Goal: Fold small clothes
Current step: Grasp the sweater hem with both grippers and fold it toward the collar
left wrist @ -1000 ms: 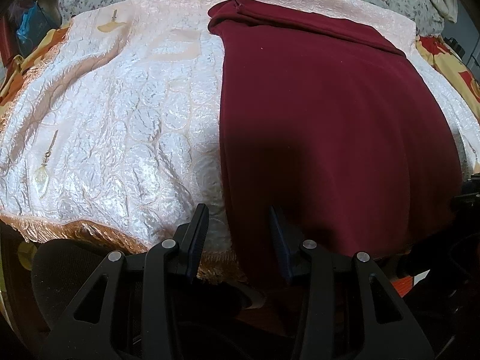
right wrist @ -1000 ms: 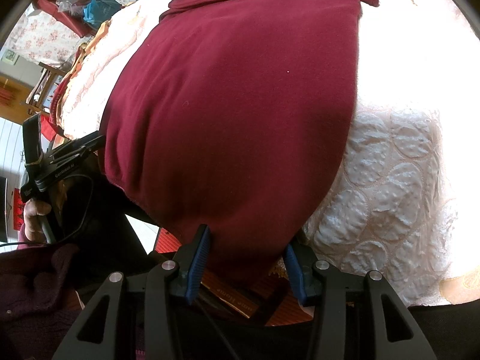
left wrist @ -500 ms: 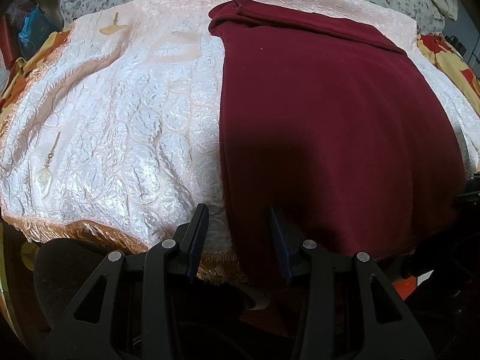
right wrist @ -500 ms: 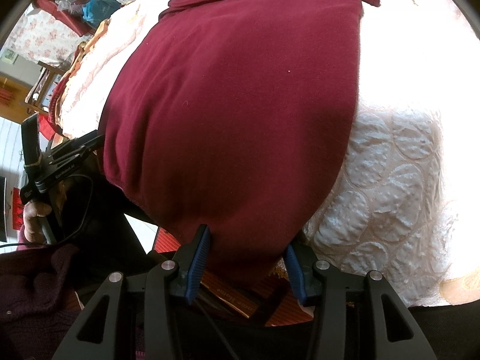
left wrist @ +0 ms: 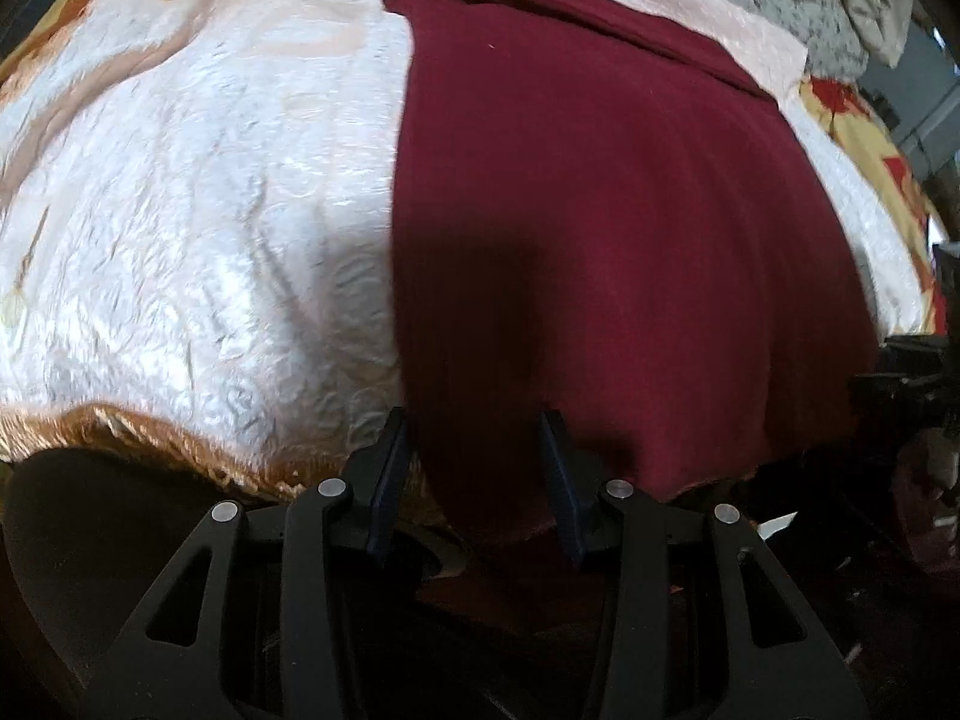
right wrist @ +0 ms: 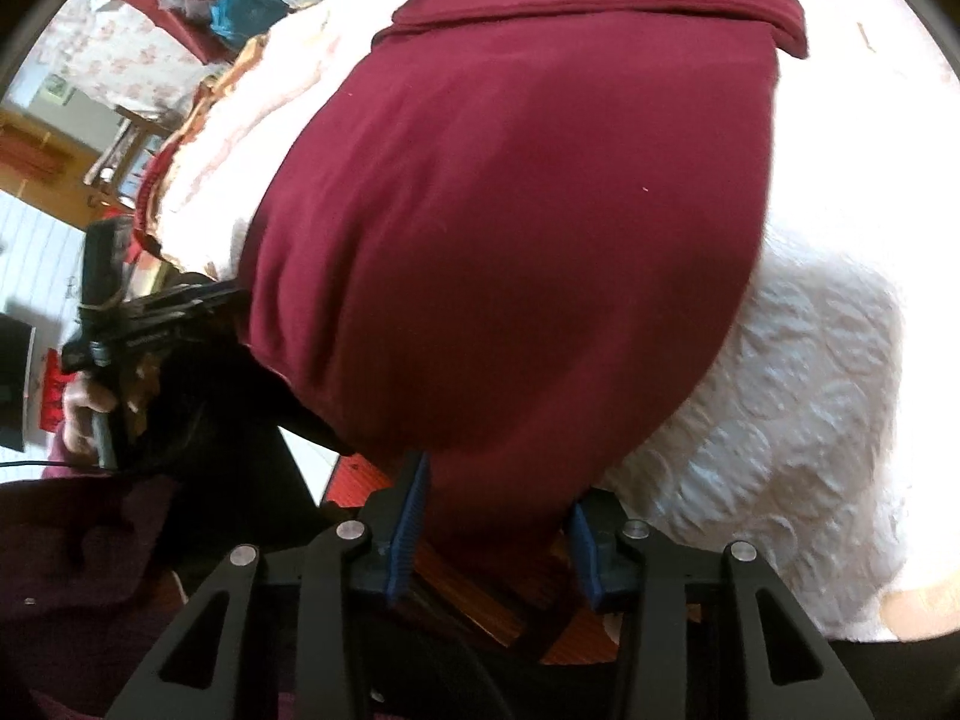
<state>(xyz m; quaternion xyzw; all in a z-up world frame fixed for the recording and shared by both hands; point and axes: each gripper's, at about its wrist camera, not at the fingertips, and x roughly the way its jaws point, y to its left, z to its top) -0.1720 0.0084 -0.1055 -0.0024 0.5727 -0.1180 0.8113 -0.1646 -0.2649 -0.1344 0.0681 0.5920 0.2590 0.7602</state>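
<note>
A bed fills both views, covered by a pale quilted bedspread [left wrist: 198, 228] with a gold fringe along its near edge. On the bedspread a dark red garment [left wrist: 600, 228] is spread flat, its far end turned over in a narrow band toward the head of the bed and its near hem hanging just over the fringed edge.

The garment's near hem is approached at its two corners. At one corner the left gripper [left wrist: 474, 450] is set with its jaws partly apart, and the cloth is seen between them with a gap at each pad, so no grip is judged to be made. At the other corner the right gripper [right wrist: 495, 492] has just been narrowed, with the hanging hem between its jaws; whether the pads already press on the cloth cannot be told. In the right wrist view a hand [right wrist: 84, 414] is seen holding the handle of the left gripper beside the garment.

Several faults are judged possible. Only one layer could be pinched, so the under layer would be left behind. The bedspread fringe could be caught with the hem. An uneven lift of the two corners would skew the fold.
</note>
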